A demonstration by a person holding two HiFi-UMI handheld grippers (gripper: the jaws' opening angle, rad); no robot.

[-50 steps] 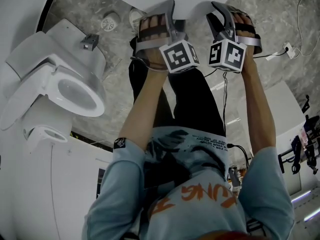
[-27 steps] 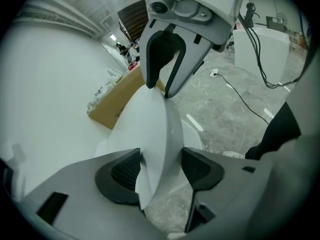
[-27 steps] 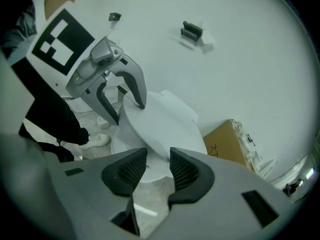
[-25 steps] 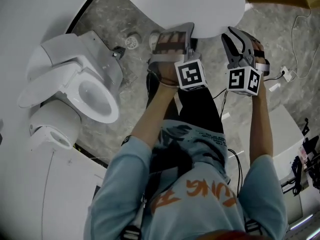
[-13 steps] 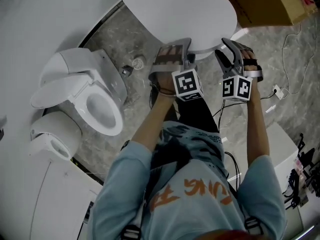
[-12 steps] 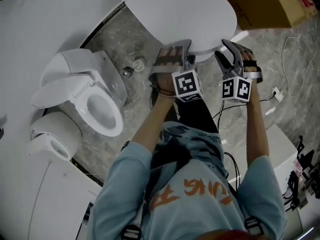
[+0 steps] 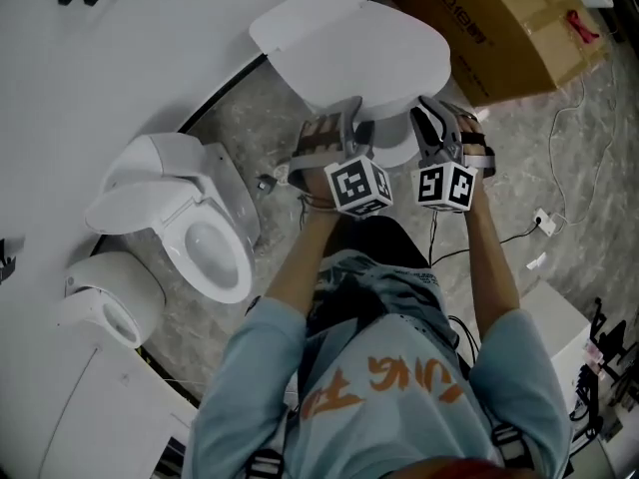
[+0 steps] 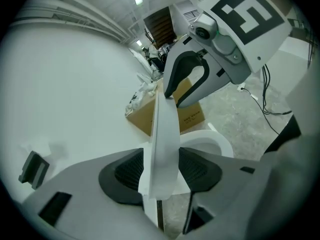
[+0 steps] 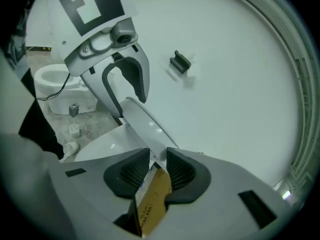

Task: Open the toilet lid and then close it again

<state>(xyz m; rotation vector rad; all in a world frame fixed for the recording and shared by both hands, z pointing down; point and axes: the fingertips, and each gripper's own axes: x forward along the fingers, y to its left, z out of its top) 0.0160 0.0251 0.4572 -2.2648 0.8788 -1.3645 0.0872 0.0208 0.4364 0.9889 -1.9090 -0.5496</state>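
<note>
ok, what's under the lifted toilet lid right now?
Under the lid, a curved part of the white seat ring shows in the left gripper view. The inside of the bowl and the rest of the ring cannot be seen, because the lid covers them from above.

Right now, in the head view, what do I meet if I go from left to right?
The open toilet, left gripper, right gripper, white plug on the floor. Both grippers' jaws are closing, with the edge of the toilet lid between them; the lid overlaps them, so I leave it out.

Arms outstretched, left gripper (image 7: 349,120) and right gripper (image 7: 427,120) closing their jaws, seemingly pinching the lid (image 7: 349,43).
</note>
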